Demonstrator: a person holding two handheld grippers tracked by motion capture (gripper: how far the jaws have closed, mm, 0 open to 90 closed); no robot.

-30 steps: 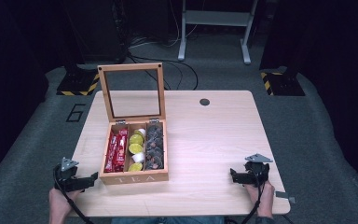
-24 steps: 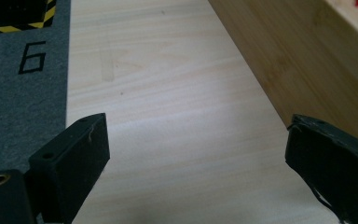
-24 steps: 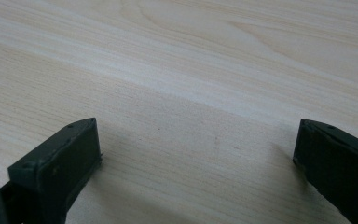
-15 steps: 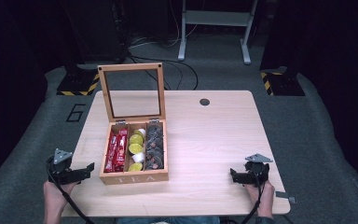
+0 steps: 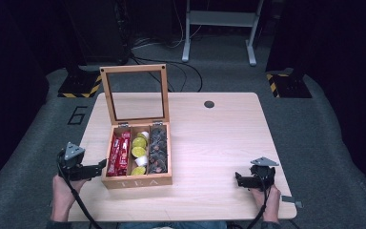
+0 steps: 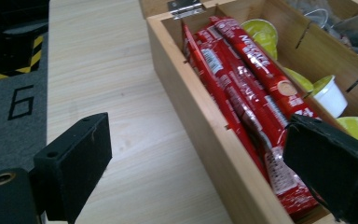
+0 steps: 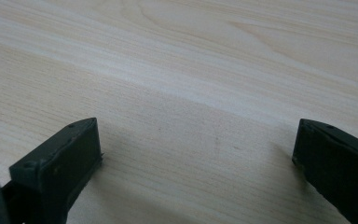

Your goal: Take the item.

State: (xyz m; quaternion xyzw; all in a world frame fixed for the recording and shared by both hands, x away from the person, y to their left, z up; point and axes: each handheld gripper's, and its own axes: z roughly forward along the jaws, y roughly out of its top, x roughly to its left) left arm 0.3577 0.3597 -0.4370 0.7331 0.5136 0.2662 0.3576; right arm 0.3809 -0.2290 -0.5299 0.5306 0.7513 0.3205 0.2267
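A wooden tea box (image 5: pixel 137 181) stands at the table's front left with its glass lid (image 5: pixel 134 93) upright. It holds red sachets (image 6: pixel 242 84) in its left compartment, green capsules (image 6: pixel 261 30) and a white cup (image 6: pixel 331 95) in the middle, and dark packets (image 5: pixel 159 149) on the right. My left gripper (image 5: pixel 97 168) is open at the box's left wall (image 6: pixel 200 116). One jaw is outside the wall and the other is over the sachets. My right gripper (image 5: pixel 240 180) is open near the front right, over bare table (image 7: pixel 191 70), holding nothing.
A dark round hole (image 5: pixel 209 104) sits near the table's far edge. Cables trail from both grippers toward the person's hands (image 5: pixel 62 195). Dark floor with a "6" mark (image 5: pixel 77 115) surrounds the table, and a metal stand (image 5: pixel 219 28) is behind it.
My left gripper has shifted a little forward along the box's left side, with its jaws now at the wall. The right gripper has stayed put.
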